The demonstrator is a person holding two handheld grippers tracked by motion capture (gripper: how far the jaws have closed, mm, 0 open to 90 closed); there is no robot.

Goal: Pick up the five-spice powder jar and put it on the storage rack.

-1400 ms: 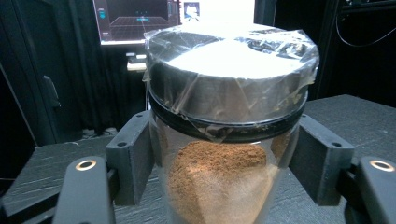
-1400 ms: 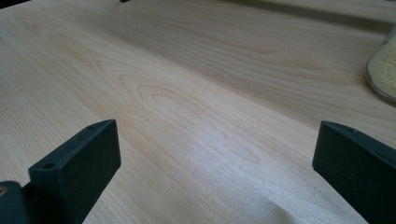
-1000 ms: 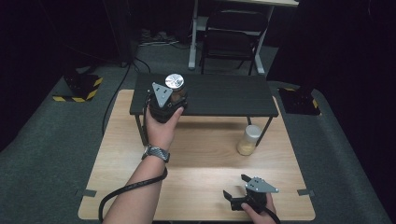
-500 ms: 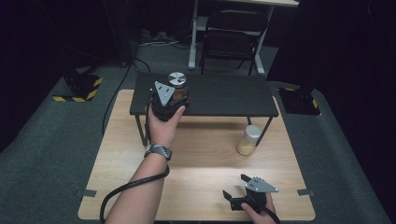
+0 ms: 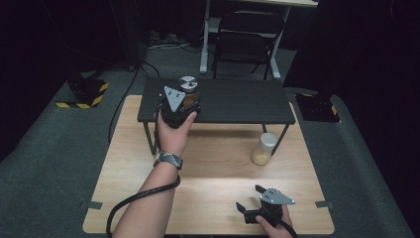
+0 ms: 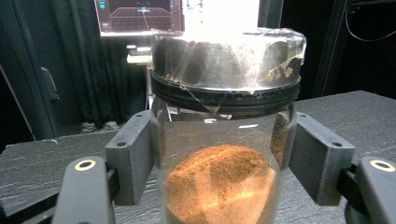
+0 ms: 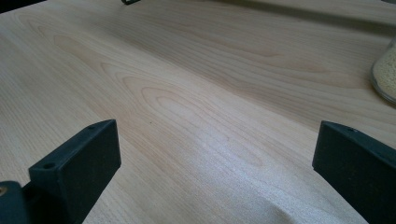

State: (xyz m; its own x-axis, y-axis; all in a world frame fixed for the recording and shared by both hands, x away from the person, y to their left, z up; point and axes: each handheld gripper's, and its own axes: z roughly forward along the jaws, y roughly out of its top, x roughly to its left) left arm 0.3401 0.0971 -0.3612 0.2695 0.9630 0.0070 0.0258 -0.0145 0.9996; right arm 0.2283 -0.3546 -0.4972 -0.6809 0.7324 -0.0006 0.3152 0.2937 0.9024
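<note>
A glass jar (image 5: 188, 85) with a silver lid and brown powder inside is at the left part of the black shelf (image 5: 237, 101). My left gripper (image 5: 184, 99) is shut on it. In the left gripper view both pads press the sides of the jar (image 6: 226, 60) below its lid, and the jar's base is out of sight. My right gripper (image 5: 248, 197) rests low over the wooden table (image 5: 208, 173) at the front right. It is open, and in the right gripper view bare wood lies between the jaws (image 7: 212, 158).
A second jar (image 5: 265, 148) with pale yellow grains stands on the table by the shelf's right leg; its edge (image 7: 385, 70) shows in the right gripper view. A black cable (image 5: 133, 203) trails from the left arm. A chair (image 5: 247, 44) stands beyond the table.
My left gripper with the jar has shifted slightly right and farther over the shelf. The right gripper has stayed where it was.
</note>
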